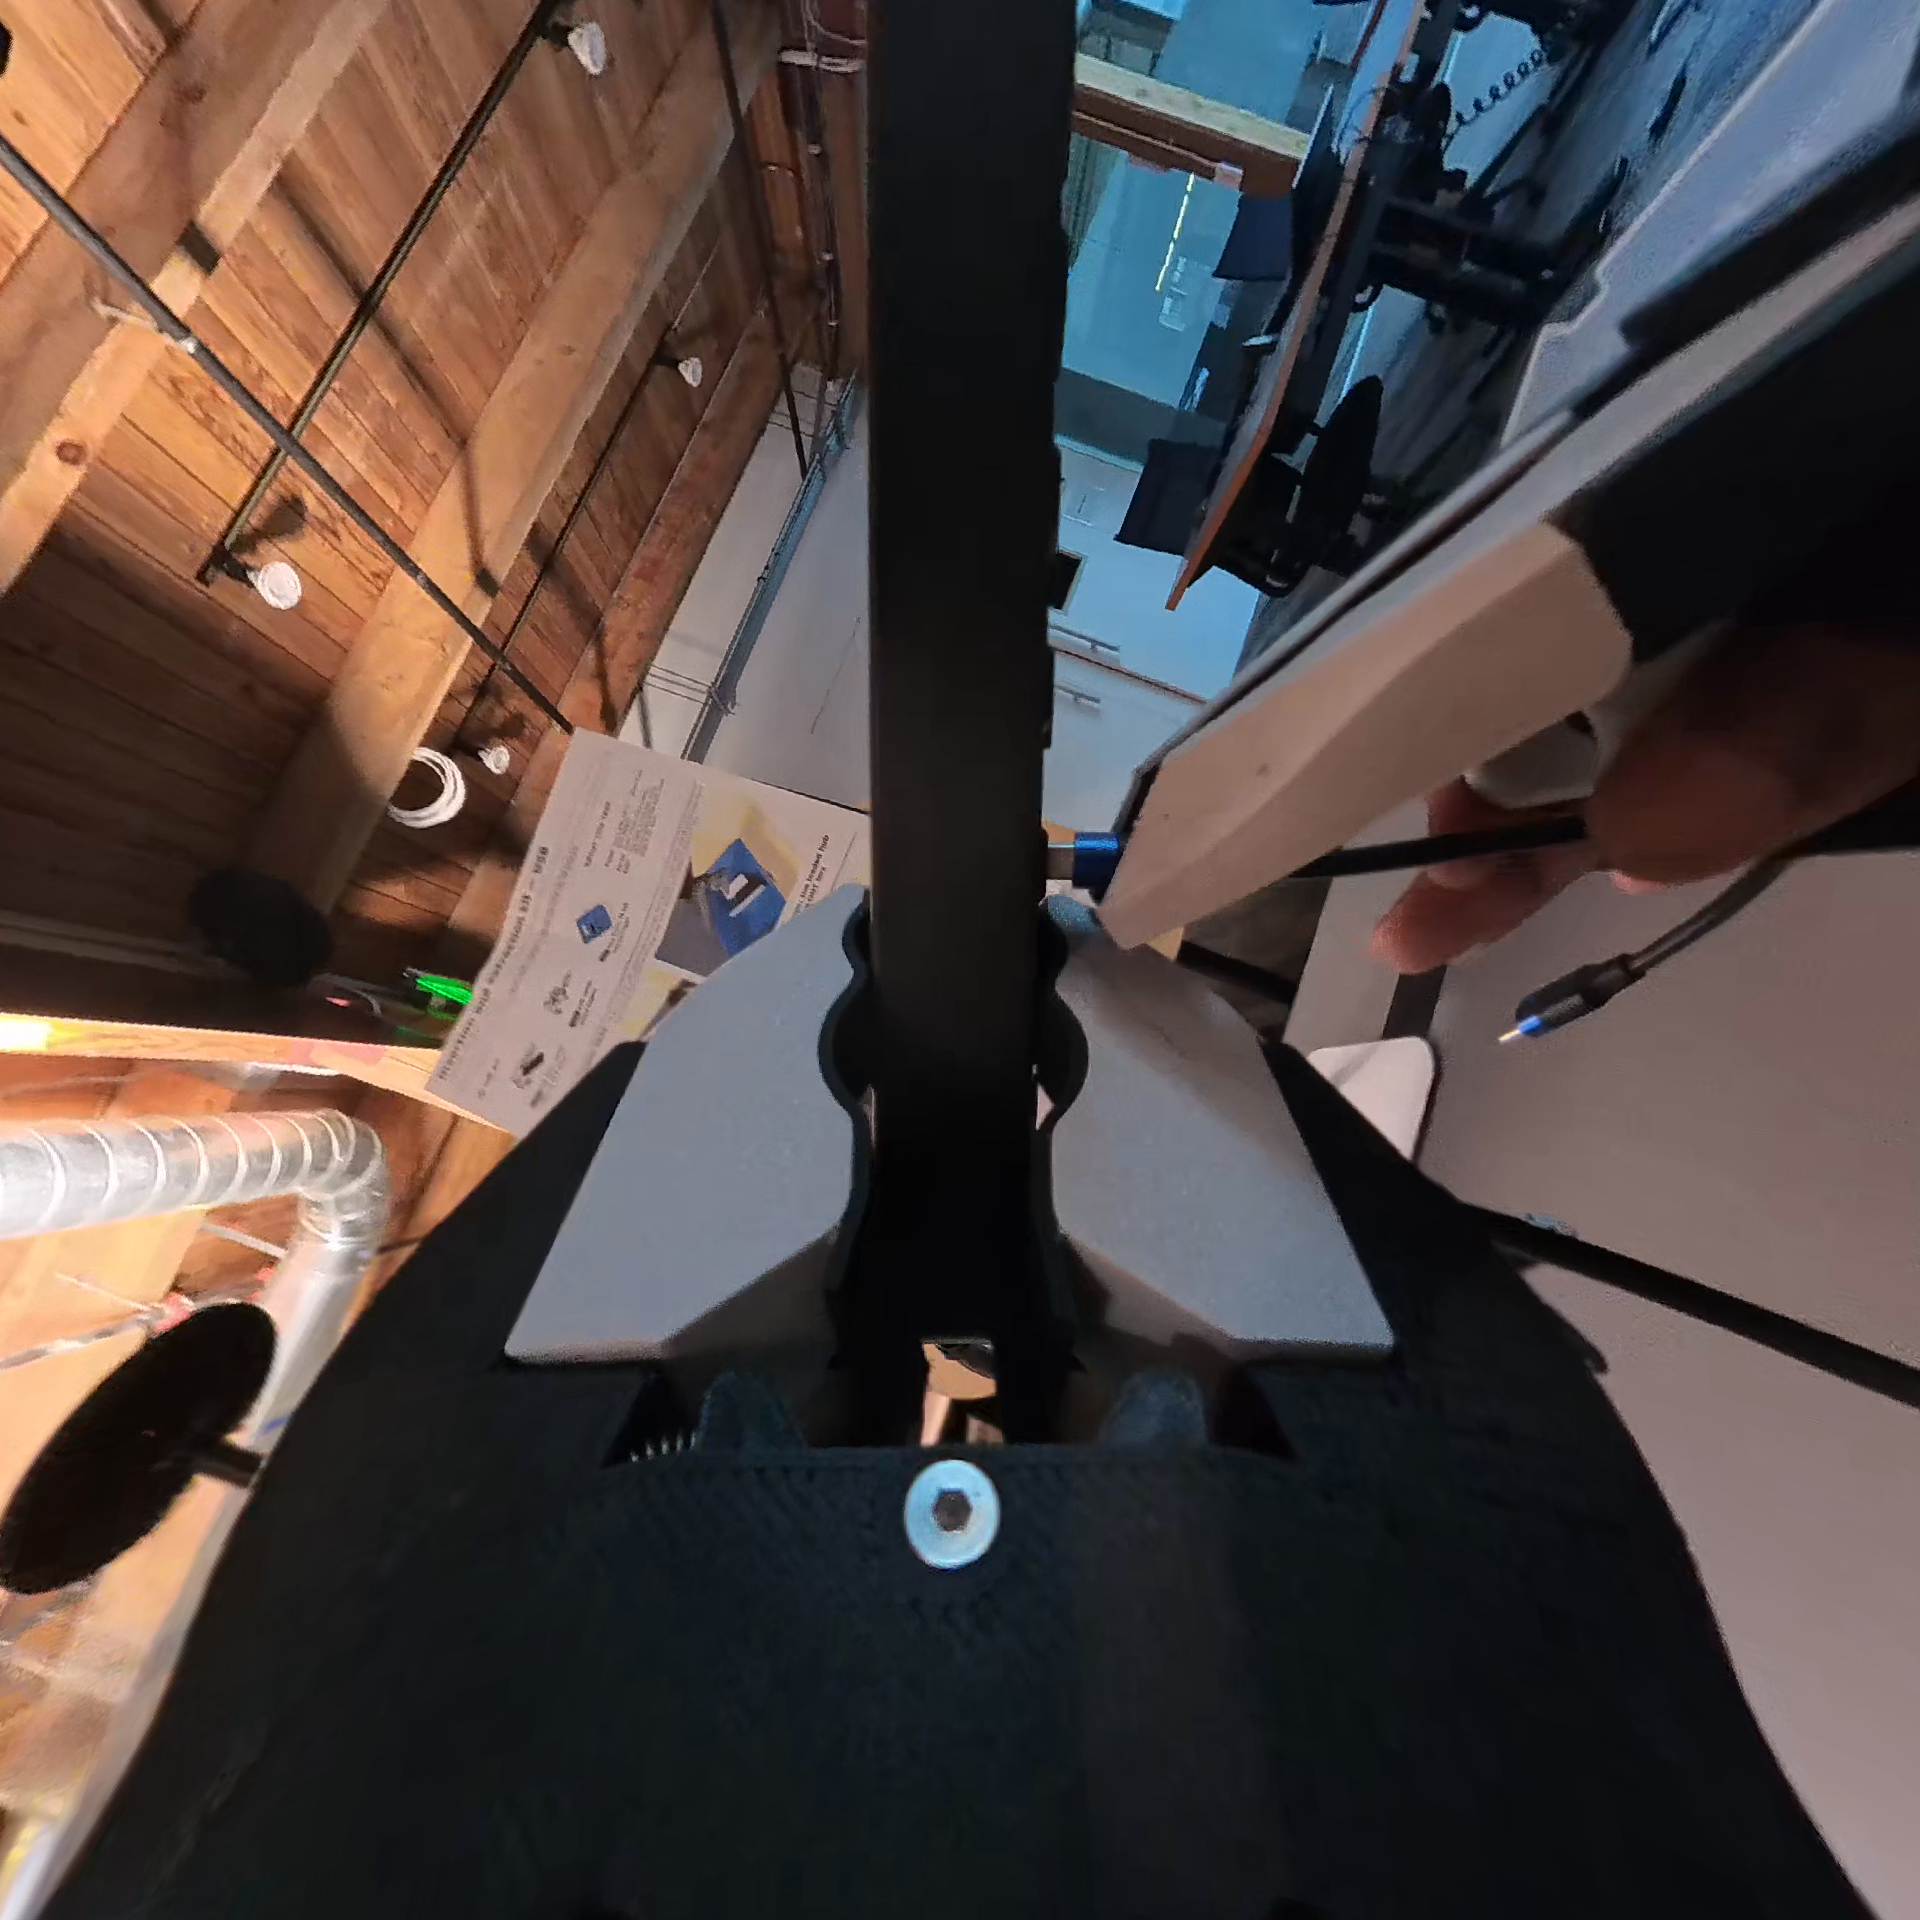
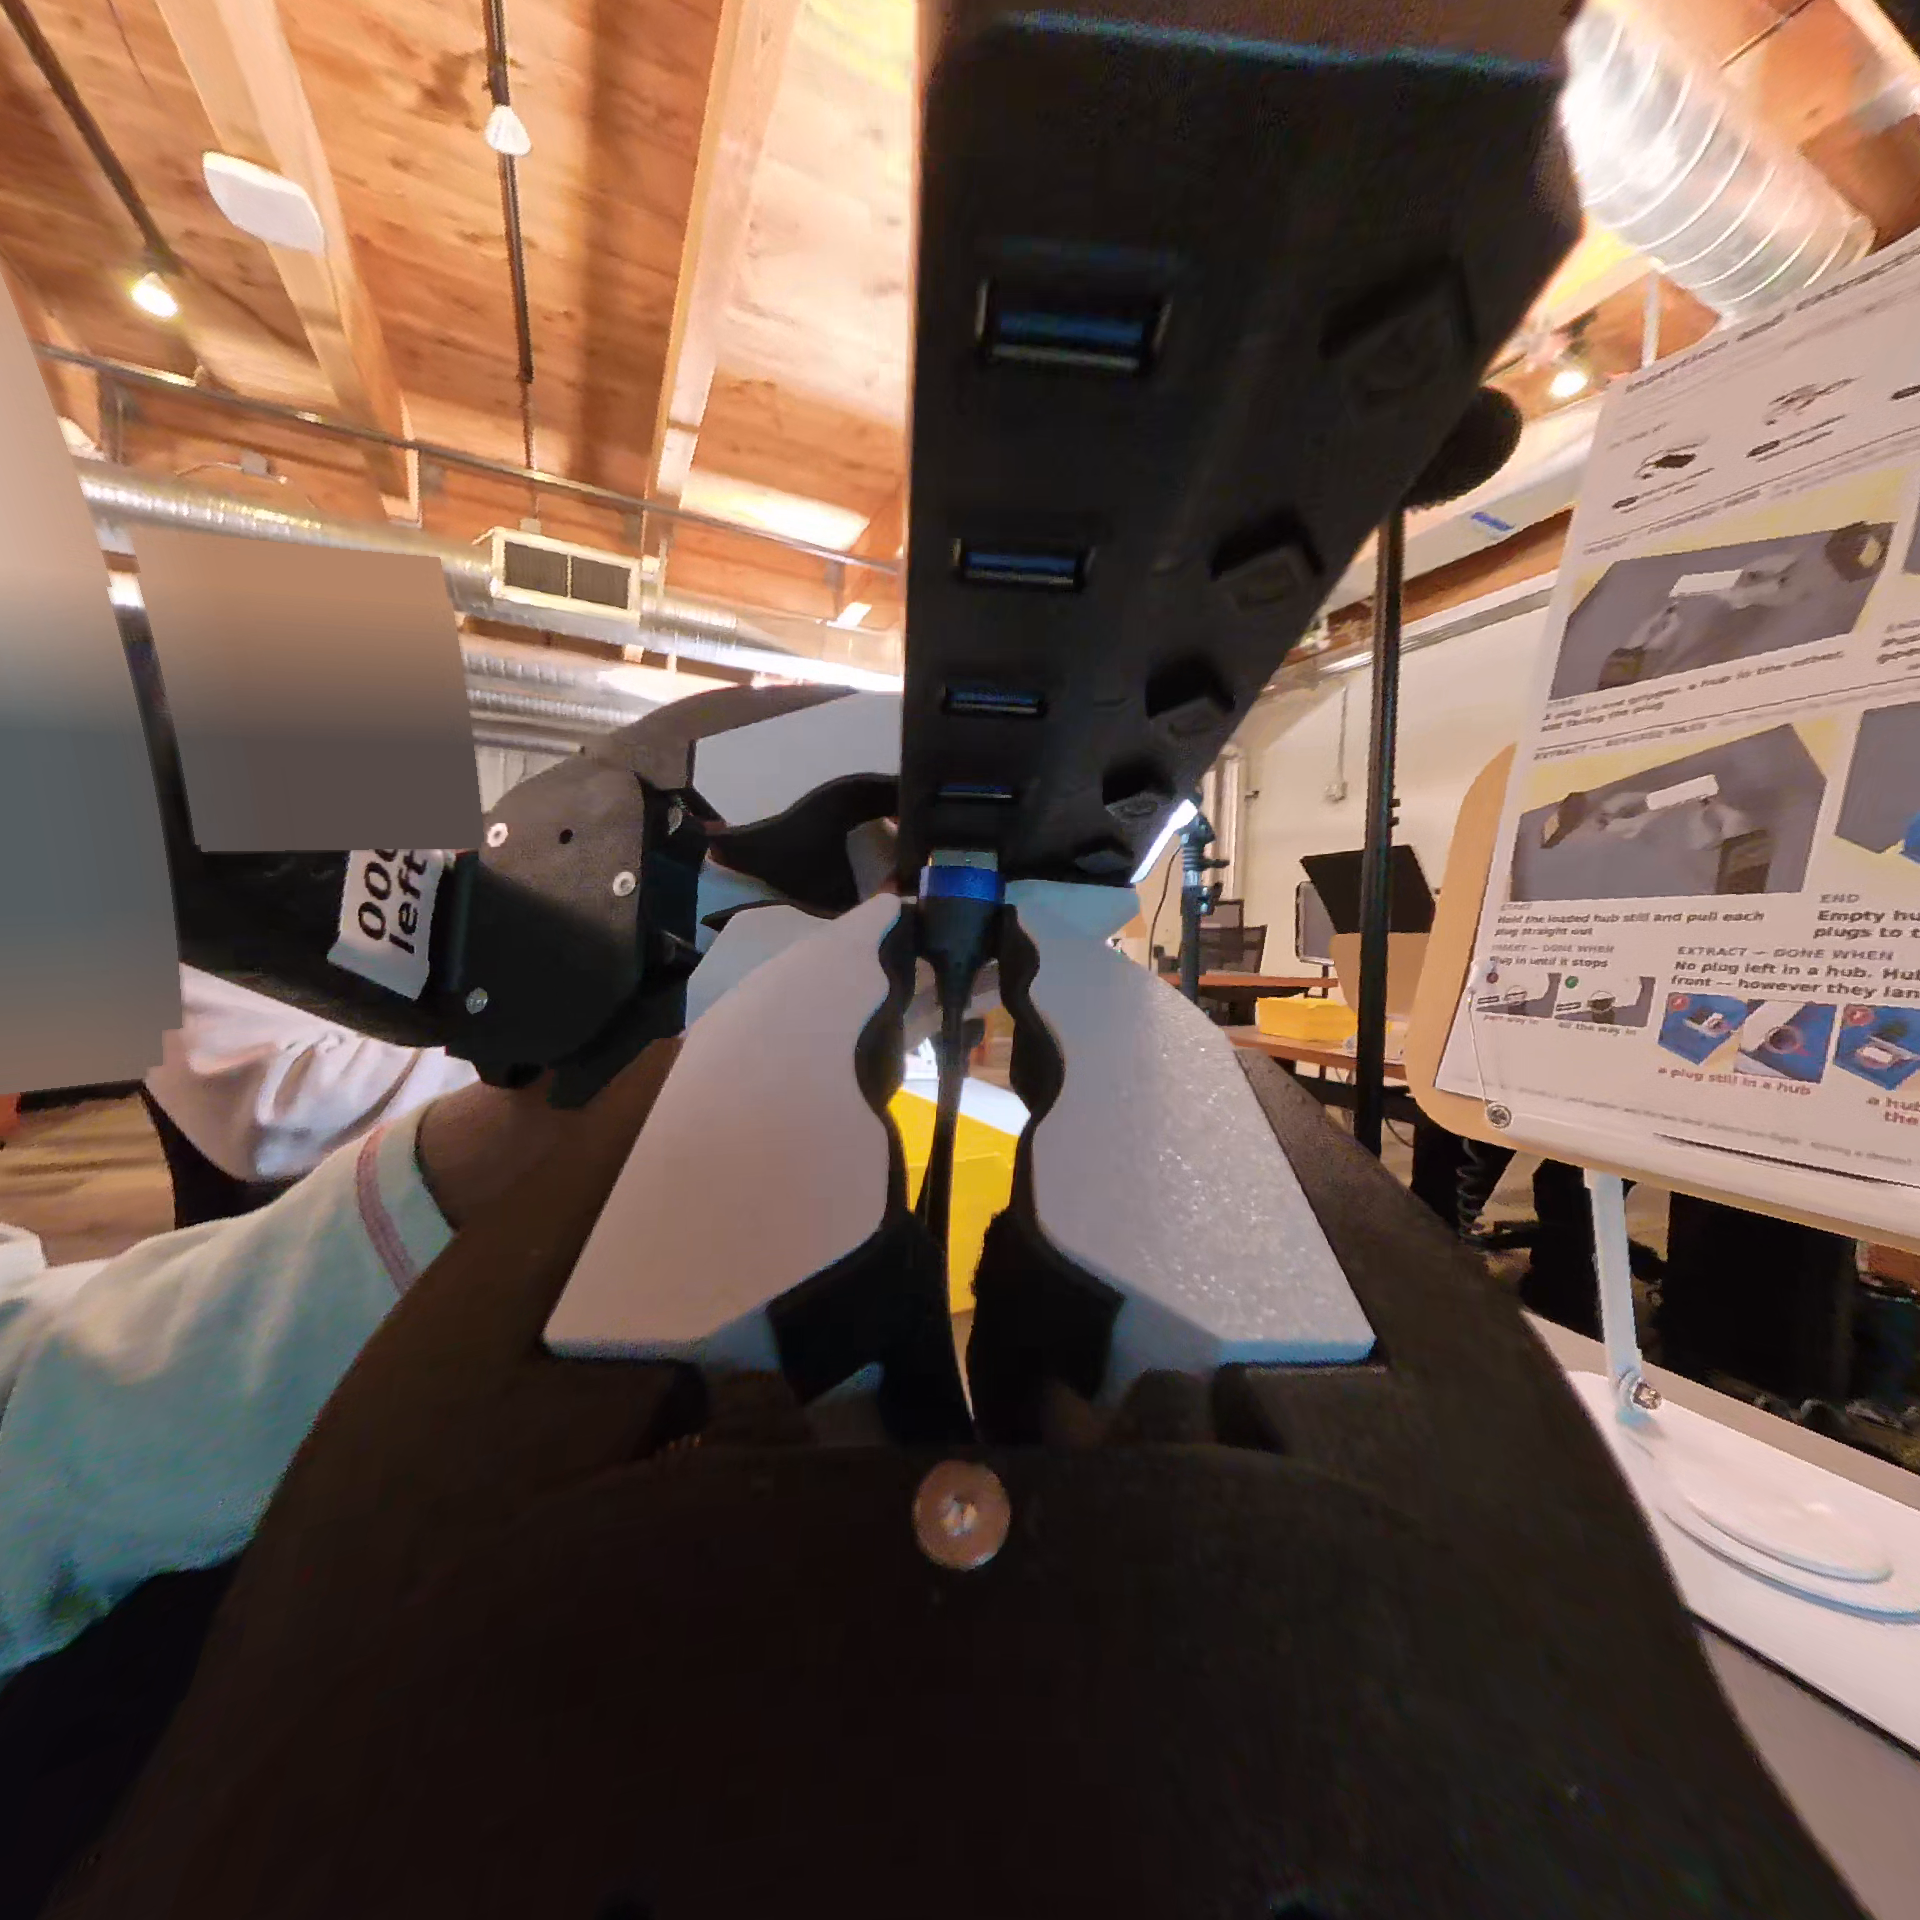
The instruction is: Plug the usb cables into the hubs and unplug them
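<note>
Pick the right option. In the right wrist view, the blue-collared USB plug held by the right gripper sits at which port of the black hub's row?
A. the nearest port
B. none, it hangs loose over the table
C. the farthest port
A: the right gripper holds the blue-collared plug at the hub's nearest port; the three farther ports are empty.

A white lamp base (image 2: 1766, 1527) rests on the grey table (image 2: 1829, 1745).

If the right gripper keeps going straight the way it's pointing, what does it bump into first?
Most likely the black hub. The right gripper is shut on the blue-collared plug, whose metal tip sits at the hub's nearest port, so the plug would push in first. How deep it already sits is unclear.
</note>
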